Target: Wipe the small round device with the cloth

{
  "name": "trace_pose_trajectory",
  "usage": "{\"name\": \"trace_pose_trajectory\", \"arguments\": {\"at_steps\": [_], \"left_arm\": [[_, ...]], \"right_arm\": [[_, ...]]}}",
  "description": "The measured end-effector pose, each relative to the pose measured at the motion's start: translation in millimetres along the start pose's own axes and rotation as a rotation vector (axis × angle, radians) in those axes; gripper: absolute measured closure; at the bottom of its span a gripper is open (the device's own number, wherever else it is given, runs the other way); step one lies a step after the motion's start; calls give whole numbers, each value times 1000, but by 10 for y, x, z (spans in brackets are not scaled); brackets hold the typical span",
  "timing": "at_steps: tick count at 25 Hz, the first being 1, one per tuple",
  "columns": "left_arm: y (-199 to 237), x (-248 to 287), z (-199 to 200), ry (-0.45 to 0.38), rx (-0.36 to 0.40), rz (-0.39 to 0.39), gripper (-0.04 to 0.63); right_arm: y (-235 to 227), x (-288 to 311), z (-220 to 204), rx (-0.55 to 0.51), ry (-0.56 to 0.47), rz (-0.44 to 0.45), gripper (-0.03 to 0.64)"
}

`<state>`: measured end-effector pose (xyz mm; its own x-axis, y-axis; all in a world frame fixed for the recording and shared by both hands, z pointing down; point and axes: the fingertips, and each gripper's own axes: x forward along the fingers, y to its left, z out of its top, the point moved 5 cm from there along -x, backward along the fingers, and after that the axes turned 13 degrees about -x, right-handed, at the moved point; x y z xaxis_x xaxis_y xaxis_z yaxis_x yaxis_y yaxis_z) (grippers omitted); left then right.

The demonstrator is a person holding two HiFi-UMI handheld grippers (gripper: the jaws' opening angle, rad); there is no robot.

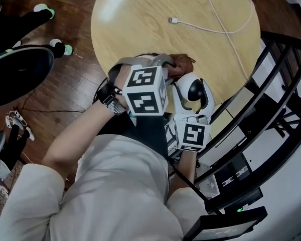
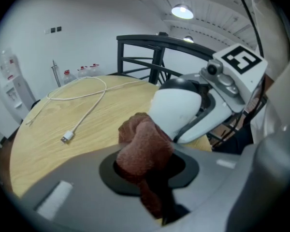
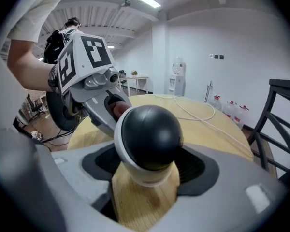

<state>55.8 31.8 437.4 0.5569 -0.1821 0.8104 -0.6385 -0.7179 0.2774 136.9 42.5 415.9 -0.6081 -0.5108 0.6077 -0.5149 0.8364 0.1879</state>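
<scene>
Clamped between the jaws of the right tool: the round device, dark dome turned toward that tool's camera, white shell around it. Positioned at the near edge of the desk, close to the person's body and just beside a black metal frame.

Clenched in the left tool: a bunched red-brown cloth, protruding past the jaw tips. Pressed with its front fold against the white shell of the device, on the side away from the dark dome. Seen from the right tool only as a small patch behind the dome.

Set close together in the head view: left tool above and left of the device, cloth between them.

Lying well apart, farther back on the desk: a white cable.
</scene>
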Motion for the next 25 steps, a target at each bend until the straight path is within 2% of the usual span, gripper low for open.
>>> {"name": "trace_pose_trajectory", "arguments": {"at_steps": [3, 7, 10, 13, 16, 20, 25], "left_arm": [[93, -275, -1, -103, -90, 19, 499], [103, -668, 193, -233, -171, -71, 499], [-4, -859, 430, -319, -177, -115, 500], [-200, -846, 559, -325, -139, -140, 499], [-406, -700, 508, -266, -55, -101, 499], [-490, -622, 458, -252, 111, 29, 500], [-483, -614, 459, -252, 154, 55, 500]], "right_arm": [[15, -56, -44, -24, -32, 120, 253], [-120, -82, -222, -158, -34, 277, 245], [-152, -14, -243, -207, -44, 424, 239], [-138, 65, -206, -268, -50, 503, 241], [-108, 111, -177, -282, -54, 515, 247], [-90, 121, -181, -231, -39, 480, 252], [-73, 99, -193, -170, -47, 382, 258]]}}
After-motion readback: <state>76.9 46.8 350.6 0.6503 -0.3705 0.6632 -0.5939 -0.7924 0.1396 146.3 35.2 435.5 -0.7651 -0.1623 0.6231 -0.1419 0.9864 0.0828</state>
